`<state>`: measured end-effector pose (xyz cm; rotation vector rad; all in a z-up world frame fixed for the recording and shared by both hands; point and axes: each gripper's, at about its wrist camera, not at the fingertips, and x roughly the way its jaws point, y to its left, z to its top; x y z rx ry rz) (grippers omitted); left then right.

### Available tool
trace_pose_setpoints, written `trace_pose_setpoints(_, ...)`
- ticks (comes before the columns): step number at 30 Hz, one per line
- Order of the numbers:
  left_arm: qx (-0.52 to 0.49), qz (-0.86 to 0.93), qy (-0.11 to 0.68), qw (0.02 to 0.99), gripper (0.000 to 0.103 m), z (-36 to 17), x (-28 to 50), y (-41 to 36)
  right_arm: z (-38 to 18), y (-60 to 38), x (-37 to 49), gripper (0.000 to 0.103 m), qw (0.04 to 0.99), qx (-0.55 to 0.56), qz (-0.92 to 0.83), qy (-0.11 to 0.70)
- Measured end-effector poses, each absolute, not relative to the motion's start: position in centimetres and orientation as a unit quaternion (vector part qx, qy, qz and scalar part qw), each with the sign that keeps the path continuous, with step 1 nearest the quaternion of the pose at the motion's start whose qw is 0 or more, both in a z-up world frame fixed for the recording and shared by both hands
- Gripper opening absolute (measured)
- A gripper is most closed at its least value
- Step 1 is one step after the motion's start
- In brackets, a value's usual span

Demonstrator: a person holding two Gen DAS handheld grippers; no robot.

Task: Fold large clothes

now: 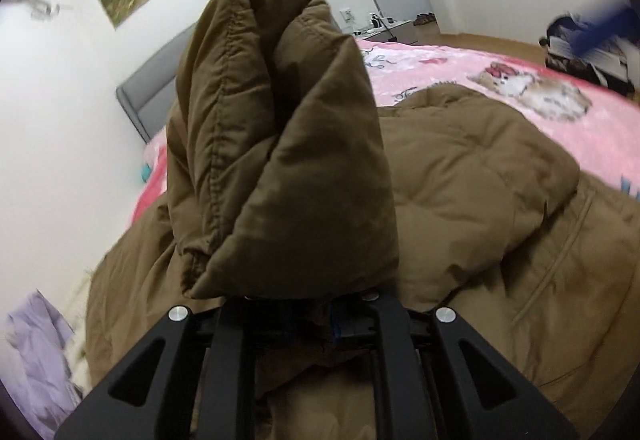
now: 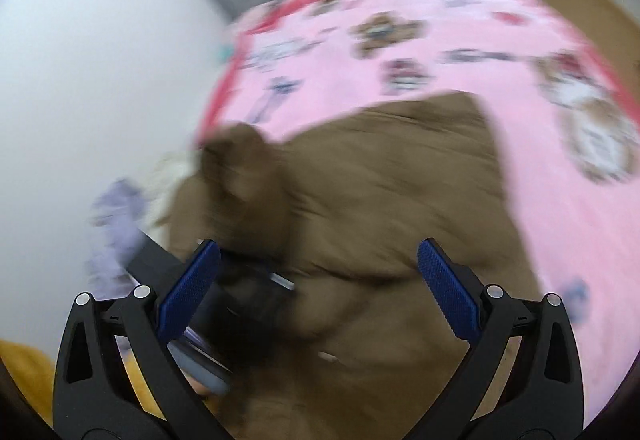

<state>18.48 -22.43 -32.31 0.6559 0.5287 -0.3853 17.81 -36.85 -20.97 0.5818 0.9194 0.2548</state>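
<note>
A large brown padded coat (image 1: 480, 200) lies on the pink bed. My left gripper (image 1: 308, 304) is shut on a thick fold of the brown coat, which stands up in front of the camera and hides the fingertips. In the blurred right wrist view the coat (image 2: 380, 200) spreads across the bed below my right gripper (image 2: 320, 288), which is open and empty above it, with blue pads (image 2: 448, 292) wide apart. The left gripper (image 2: 248, 288) shows there as a dark shape at the coat's left part.
The pink cartoon-print blanket (image 1: 500, 72) covers the bed, with a grey headboard (image 1: 148, 96) against the white wall. Lilac cloth (image 1: 36, 352) and white fabric lie at the bed's left edge. Dark and blue things (image 1: 588, 40) sit at the far right. Yellow fabric (image 2: 24, 372) shows low left.
</note>
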Motion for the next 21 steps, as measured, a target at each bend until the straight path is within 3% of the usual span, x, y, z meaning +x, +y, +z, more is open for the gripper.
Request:
trace_pose_setpoints(8, 0.332, -0.189, 0.262, 0.886, 0.013, -31.9, 18.7, -22.4, -21.9, -32.0, 27.3, 0.093, 0.823, 0.197, 0.177, 0.502)
trace_pose_setpoints(9, 0.331, -0.189, 0.264, 0.886, 0.013, -31.6, 18.7, -22.2, -22.0, -31.6, 27.7, 0.087, 0.825, 0.187, 0.179, 0.503)
trace_pose_setpoints(11, 0.333, -0.194, 0.267, 0.883, 0.018, -31.4, 18.7, -22.0, -22.3, -31.3, 28.3, 0.05, 0.821, 0.179, 0.19, 0.508)
trace_pose_setpoints(12, 0.336, -0.199, 0.27, 0.88, 0.02, -31.3, 18.7, -21.8, -22.4, -31.5, 28.5, 0.047, 0.819, 0.186, 0.192, 0.509)
trace_pose_setpoints(14, 0.334, -0.213, 0.272, 0.877, 0.04, -31.1, 18.4, -21.4, -22.5, -32.4, 28.8, 0.027, 0.818, 0.203, 0.187, 0.504)
trace_pose_setpoints(17, 0.304, -0.266, 0.289, 0.868, 0.064, -29.7, 17.9, -19.7, -22.4, -33.6, 29.2, 0.022, 0.812, 0.236, 0.182, 0.503)
trace_pose_setpoints(21, 0.234, -0.307, 0.314, 0.868, 0.068, -26.6, 17.7, -15.5, -21.1, -34.3, 29.3, 0.022, 0.804, 0.259, 0.199, 0.497)
